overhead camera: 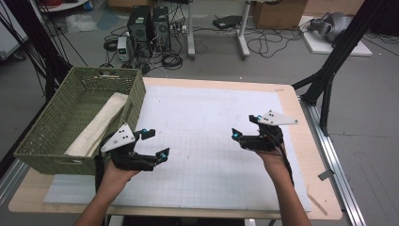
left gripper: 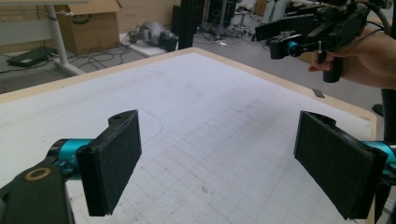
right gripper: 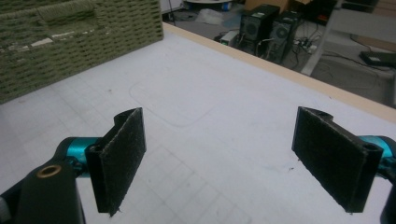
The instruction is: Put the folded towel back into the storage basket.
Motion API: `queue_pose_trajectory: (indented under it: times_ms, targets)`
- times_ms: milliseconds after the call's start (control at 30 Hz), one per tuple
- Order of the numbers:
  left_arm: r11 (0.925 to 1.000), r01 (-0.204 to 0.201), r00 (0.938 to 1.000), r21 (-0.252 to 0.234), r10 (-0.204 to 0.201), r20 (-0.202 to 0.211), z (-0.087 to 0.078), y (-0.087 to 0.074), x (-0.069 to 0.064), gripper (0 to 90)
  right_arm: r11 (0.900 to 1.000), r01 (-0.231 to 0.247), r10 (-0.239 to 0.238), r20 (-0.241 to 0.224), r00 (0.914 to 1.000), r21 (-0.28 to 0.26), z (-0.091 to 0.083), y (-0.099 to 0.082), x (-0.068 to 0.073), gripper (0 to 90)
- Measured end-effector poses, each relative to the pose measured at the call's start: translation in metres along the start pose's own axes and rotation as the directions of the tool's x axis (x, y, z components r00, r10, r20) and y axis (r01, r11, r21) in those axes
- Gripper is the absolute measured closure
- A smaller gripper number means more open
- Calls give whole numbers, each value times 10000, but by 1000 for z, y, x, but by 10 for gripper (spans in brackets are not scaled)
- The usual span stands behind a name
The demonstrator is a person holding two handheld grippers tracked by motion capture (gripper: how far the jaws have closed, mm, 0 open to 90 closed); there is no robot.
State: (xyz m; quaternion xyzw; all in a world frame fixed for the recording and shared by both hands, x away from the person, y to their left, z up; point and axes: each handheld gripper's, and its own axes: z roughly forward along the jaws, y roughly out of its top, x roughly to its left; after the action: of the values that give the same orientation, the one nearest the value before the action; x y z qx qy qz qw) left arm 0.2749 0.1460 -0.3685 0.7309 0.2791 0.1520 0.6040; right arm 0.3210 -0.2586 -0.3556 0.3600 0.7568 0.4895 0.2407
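The cloth (overhead camera: 96, 126), a pale folded piece, is seen lying inside the green woven basket (overhead camera: 47, 132) at the left of the high view, along the basket's right wall. No brand, label or readable writing can be made out on the cloth, the basket or the grippers.

The left gripper (overhead camera: 156, 143) is held just to the right of the basket's near corner, at lower left of centre in the high view, with its jaws spread wide and nothing between them; in the left gripper view the gripper (left gripper: 219, 163) is seen above bare mat. It is gripped from below by the left hand (overhead camera: 115, 174), whose forearm enters from the bottom edge. The right gripper (overhead camera: 244, 127) is held right of centre, well apart from the basket, pointed toward the left of the frame; in the right gripper view its jaws (right gripper: 233, 158) are likewise spread wide and empty. It is carried by the right hand (overhead camera: 273, 160).

A white mat (overhead camera: 207, 155) printed with a faint grid and a rounded outline is laid over the wooden table (overhead camera: 320, 188). Beyond the table's far edge, at the top of the frame, computer towers (overhead camera: 149, 26), loose cables and a cardboard box (overhead camera: 277, 14) are seen on a grey floor.
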Motion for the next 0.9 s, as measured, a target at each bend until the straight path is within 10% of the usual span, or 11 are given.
queue_pose_trajectory:
  times_ms: [533, 900]
  targets:
    - [9944, -298, 9981, 1014, 241, 567, 41, -41, -8, 164, 9991, -415, 423, 1071, 9933, -93, -36, -62, -12, 160]
    - [9958, -340, 9980, 854, 292, 563, 46, -44, -12, 165, 9958, -912, 909, 1402, 9859, -41, -54, -87, -22, 160]
